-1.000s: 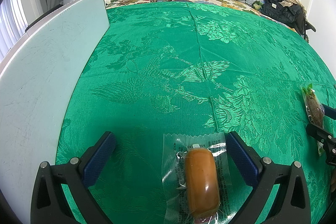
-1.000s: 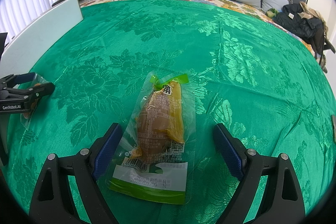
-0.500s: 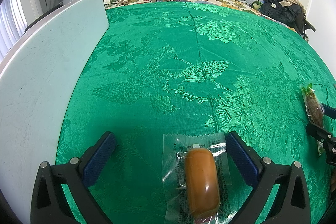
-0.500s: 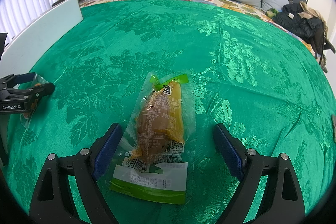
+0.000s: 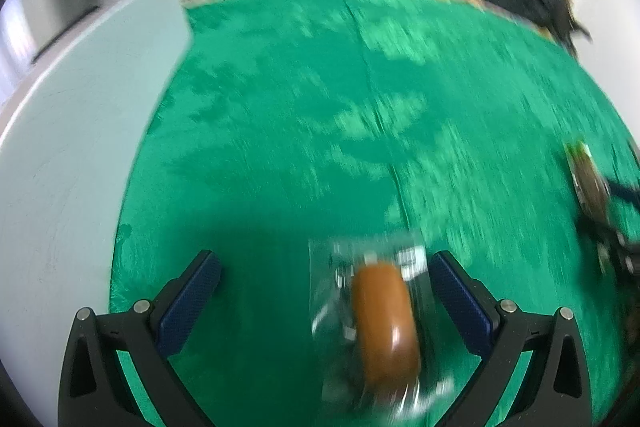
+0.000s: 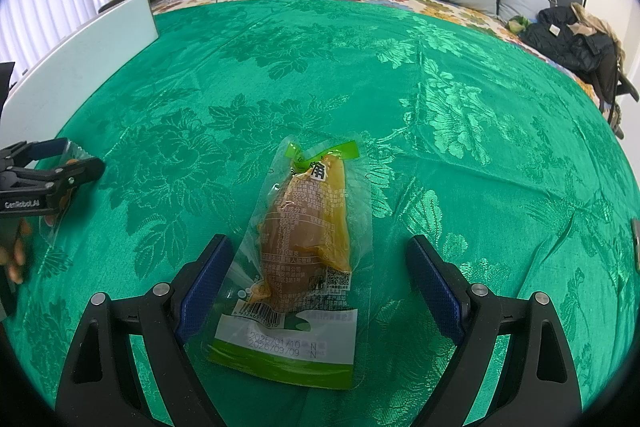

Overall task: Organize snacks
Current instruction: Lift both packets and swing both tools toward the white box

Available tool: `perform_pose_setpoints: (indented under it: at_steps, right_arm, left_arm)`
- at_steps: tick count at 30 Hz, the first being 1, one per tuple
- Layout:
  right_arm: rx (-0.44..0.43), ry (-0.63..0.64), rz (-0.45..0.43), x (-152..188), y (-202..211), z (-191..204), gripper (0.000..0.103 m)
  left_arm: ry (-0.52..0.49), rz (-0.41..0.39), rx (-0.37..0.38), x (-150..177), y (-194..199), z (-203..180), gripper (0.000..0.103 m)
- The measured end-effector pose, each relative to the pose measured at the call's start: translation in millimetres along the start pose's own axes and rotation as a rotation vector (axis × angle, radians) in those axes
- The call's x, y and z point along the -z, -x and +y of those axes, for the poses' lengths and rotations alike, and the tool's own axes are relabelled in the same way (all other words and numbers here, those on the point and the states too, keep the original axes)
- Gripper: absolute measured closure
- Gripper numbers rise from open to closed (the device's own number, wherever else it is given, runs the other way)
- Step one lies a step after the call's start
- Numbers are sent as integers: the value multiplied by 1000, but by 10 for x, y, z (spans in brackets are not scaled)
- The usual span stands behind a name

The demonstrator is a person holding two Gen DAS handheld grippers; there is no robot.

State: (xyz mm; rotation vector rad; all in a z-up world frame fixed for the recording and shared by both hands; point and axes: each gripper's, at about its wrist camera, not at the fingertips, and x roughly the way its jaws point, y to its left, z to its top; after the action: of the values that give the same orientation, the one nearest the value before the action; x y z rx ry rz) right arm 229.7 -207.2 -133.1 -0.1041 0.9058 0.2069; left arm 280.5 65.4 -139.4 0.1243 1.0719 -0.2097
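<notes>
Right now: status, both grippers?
Left gripper open over sausage pack, view blurred. Right gripper open, astride green pouch. Nothing blocking.

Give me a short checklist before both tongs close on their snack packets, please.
1. Left tongs open: ok.
2. Sausage packet between the left fingers: ok, though nearer the right finger.
3. Left view sharp enough to judge alignment: not ok, blurred.
4. Right tongs open: ok.
5. Green-edged vacuum packet between the right fingers: ok, nearer the left finger.
6. Green bedspread around both packets free of other items: ok.
</notes>
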Motion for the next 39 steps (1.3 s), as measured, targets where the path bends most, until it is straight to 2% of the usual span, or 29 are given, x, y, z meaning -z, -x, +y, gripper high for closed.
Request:
perform_pose_setpoints:
  at_steps: [1, 3, 9, 11, 12, 13, 14, 16, 24, 26, 28, 30, 33, 34, 36, 39]
  right_arm:
    - [0, 0, 0, 3, 6, 4, 12]
    - [0, 0, 0, 4, 10, 7, 12]
    - [1, 0, 0, 6, 14, 11, 12]
    - [0, 0, 0, 6, 14, 12, 12]
    - [0, 0, 0, 5, 11, 10, 12]
    - [0, 0, 0, 6, 14, 12, 12]
    - [0, 0, 0, 2, 5, 5, 12]
    - [0, 0, 0, 6, 14, 13, 12]
    - [-12, -7, -1, 12, 21, -14, 11]
    - [-50, -32, 0, 2, 40, -89, 11]
    - [-138, -118, 39, -60, 60, -263, 12]
    - [-210, -255, 87, -128, 66, -463, 15]
    - [-221, -441, 159, -232, 28, -725, 15]
    - [-220, -457, 180, -255, 14, -730, 15]
    - [-218, -450, 208, -328, -6, -679, 15]
    - [-185, -337, 232, -434, -33, -434, 15]
  left_arm:
    - [-26, 59, 12, -13, 5, 17, 0]
    - [-46, 116, 20, -10, 11, 48, 0]
    - [-103, 174, 35, 24, 17, -66, 1]
    - [-139, 170, 52, 8, 56, -131, 11]
    - [-149, 165, 57, -5, 82, -149, 22]
    - [-153, 153, 60, -19, 114, -158, 41]
    - [-152, 148, 67, -33, 139, -161, 52]
    - [-139, 153, 64, -72, 152, -150, 61]
    - [-6, 87, 112, 98, 317, 28, 65]
    - [38, 68, 142, 182, 408, 67, 65]
    - [58, 45, 162, 247, 515, 96, 65]
    - [64, 23, 175, 299, 628, 105, 65]
    - [72, -1, 192, 356, 791, 130, 65]
    - [78, -7, 198, 352, 834, 132, 65]
    - [90, -27, 212, 356, 945, 148, 65]
    - [98, -62, 231, 362, 1140, 177, 65]
